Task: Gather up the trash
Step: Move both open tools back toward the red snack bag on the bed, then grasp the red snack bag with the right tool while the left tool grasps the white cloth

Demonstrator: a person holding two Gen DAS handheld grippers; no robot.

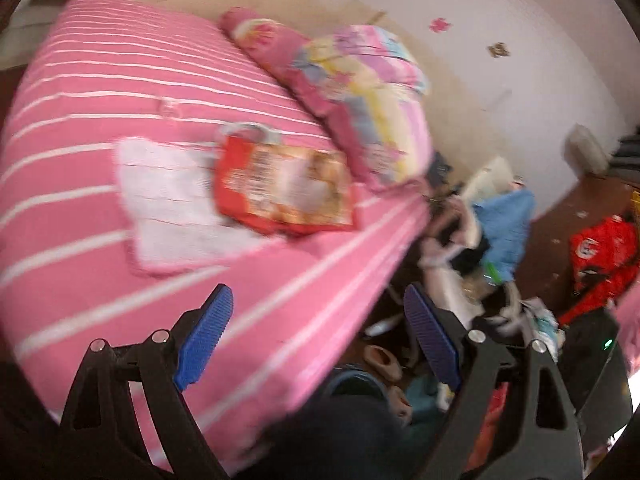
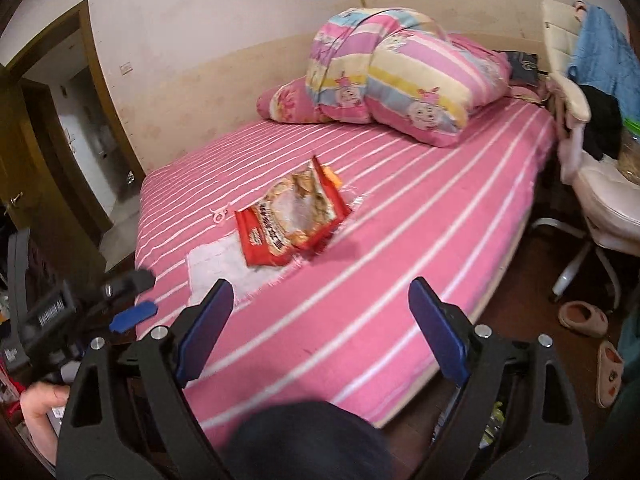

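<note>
An empty red snack wrapper (image 2: 291,216) is lying near the middle of the pink striped bed (image 2: 420,216), its torn mouth gaping toward the folded cartoon quilt (image 2: 404,76) at the head end, and its lower corner is overlapping a white cloth patch (image 2: 218,266) on the sheet. Both tools are hanging above the near edge of the mattress, well short of the wrapper. The right gripper (image 2: 320,328) is showing its blue pads spread wide with nothing between them, and the left gripper (image 1: 318,340) is likewise gaping and empty; the left view is smeared, so fine detail there is hard to read. Judging from this, the step in hand is the reach for the wrapper, and the right tool is looking better placed, since the wrapper is sitting almost straight ahead of it. A good approach is probably coming in low and closing on a raised fold or the crumpled torn edge instead of pressing flat foil, because thin film lying flush on fabric is likely slipping out of a pinch. The sheet and the white patch are soft and are risking being caught along with the wrapper, so the pads should be nipping only the lifted plastic. A small pink clip (image 2: 219,213) is lying just beside the wrapper and should be left alone.
</note>
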